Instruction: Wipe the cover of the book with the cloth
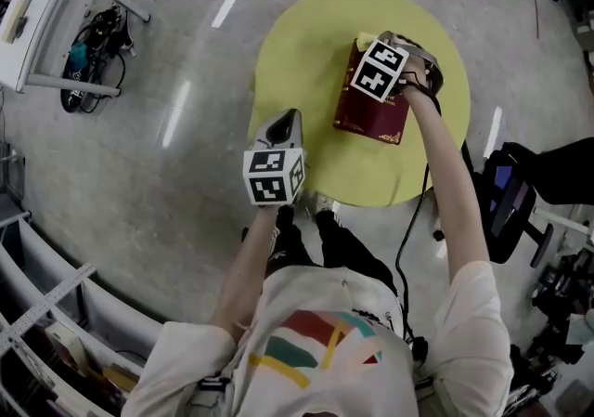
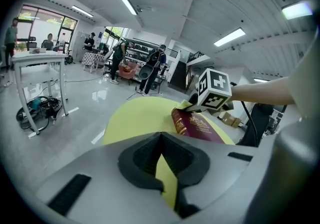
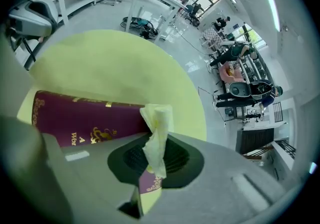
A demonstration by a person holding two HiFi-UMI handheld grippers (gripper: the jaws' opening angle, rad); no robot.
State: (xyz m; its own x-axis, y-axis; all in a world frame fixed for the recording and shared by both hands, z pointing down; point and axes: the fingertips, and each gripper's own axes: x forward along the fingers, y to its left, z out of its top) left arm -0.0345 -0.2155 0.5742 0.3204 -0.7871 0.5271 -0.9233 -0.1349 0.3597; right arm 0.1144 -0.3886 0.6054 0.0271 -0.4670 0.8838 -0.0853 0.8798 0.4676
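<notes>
While the right gripper point(image 3: 149, 180) pinched the cloth point(image 3: 156, 135) above the book point(image 3: 80, 118), the left gripper point(image 2: 162, 173) hung closed and empty. Unbraced, the book might slide across the table point(image 1: 306, 44) when wiped.

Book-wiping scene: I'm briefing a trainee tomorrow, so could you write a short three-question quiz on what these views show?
1. Short answer: what colour is the round table on which the book lies?
2. Multiple choice: the right gripper is shut on A) the cloth, B) the book, C) nothing.
3. True or false: the left gripper rests on the book's cover.

Key: 1 yellow; 2 A; 3 false. The left gripper is shut and empty, apart from the book near the table's edge.
</notes>
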